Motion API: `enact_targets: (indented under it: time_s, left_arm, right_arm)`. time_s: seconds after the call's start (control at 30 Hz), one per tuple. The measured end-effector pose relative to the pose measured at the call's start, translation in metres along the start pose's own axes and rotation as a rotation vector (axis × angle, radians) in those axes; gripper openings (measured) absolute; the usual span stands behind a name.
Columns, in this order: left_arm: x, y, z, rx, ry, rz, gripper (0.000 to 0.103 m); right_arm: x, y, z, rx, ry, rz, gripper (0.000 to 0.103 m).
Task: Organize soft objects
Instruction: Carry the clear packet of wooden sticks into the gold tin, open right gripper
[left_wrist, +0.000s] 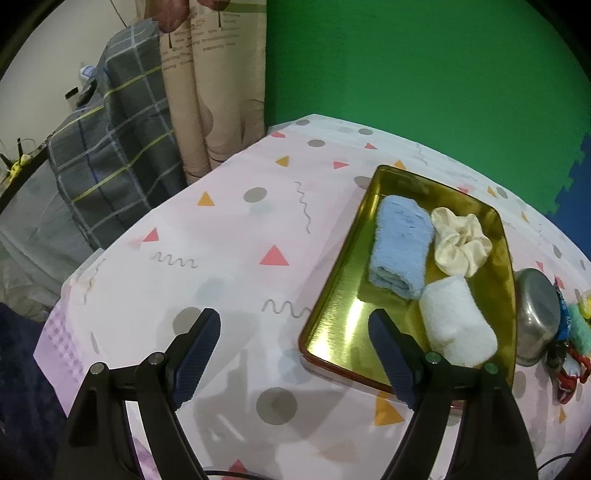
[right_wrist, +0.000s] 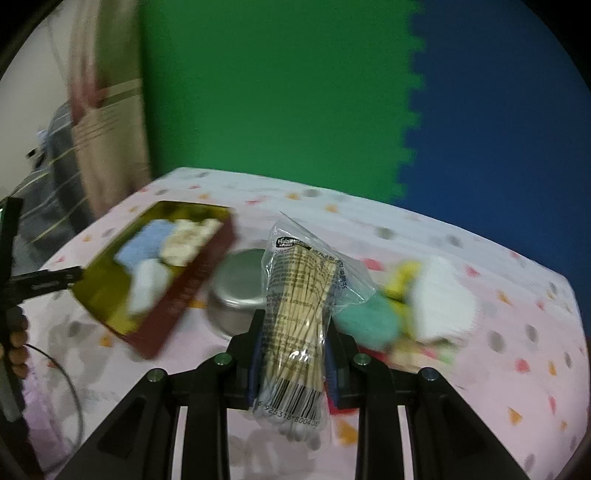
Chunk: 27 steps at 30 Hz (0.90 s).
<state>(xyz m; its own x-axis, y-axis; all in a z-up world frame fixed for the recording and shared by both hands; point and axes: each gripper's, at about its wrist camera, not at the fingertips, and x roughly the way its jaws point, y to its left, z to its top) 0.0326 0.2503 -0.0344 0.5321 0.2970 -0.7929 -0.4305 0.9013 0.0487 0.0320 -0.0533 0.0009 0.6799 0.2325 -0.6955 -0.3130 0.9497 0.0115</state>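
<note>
A gold tin tray (left_wrist: 340, 306) lies on the patterned tablecloth. It holds a rolled blue towel (left_wrist: 400, 243), a cream scrunchie (left_wrist: 461, 240) and a rolled white towel (left_wrist: 458, 321). My left gripper (left_wrist: 293, 323) stands open over the tray's near left corner, with nothing between its fingers. In the right wrist view my right gripper (right_wrist: 293, 338) is shut on a clear bag of cotton swabs (right_wrist: 299, 295), held up above the table. The same tray (right_wrist: 184, 295) shows blurred to the left. A green soft piece (right_wrist: 364, 321), a yellow one (right_wrist: 400, 284) and a white one (right_wrist: 441, 299) lie blurred at the right.
A steel bowl (left_wrist: 537, 314) stands just right of the tray, with small colourful items (left_wrist: 570, 354) beside it. A checked grey blanket (left_wrist: 110, 158) and a curtain (left_wrist: 218, 92) are beyond the table's left edge. A green and blue wall stands behind.
</note>
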Motion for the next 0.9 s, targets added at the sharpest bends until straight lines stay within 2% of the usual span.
enact_targets:
  time_s: [0.23, 0.43, 0.77, 0.9]
  left_arm:
    - [0.002, 0.015, 0.003, -0.031, 0.002, 0.023, 0.080]
    - [0.004, 0.029, 0.007, -0.066, -0.001, 0.035, 0.080]
    - [0.009, 0.054, 0.010, -0.155, 0.014, 0.047, 0.080]
    - [0.009, 0.055, 0.010, -0.159, 0.016, 0.046, 0.080]
  right_arm:
    - [0.033, 0.076, 0.019, -0.104, 0.039, 0.123, 0.027]
    - [0.057, 0.124, 0.031, -0.188, 0.054, 0.159, 0.027]
    - [0.101, 0.160, 0.044, -0.205, 0.112, 0.219, 0.028]
    - [0.114, 0.170, 0.044, -0.202, 0.131, 0.230, 0.030]
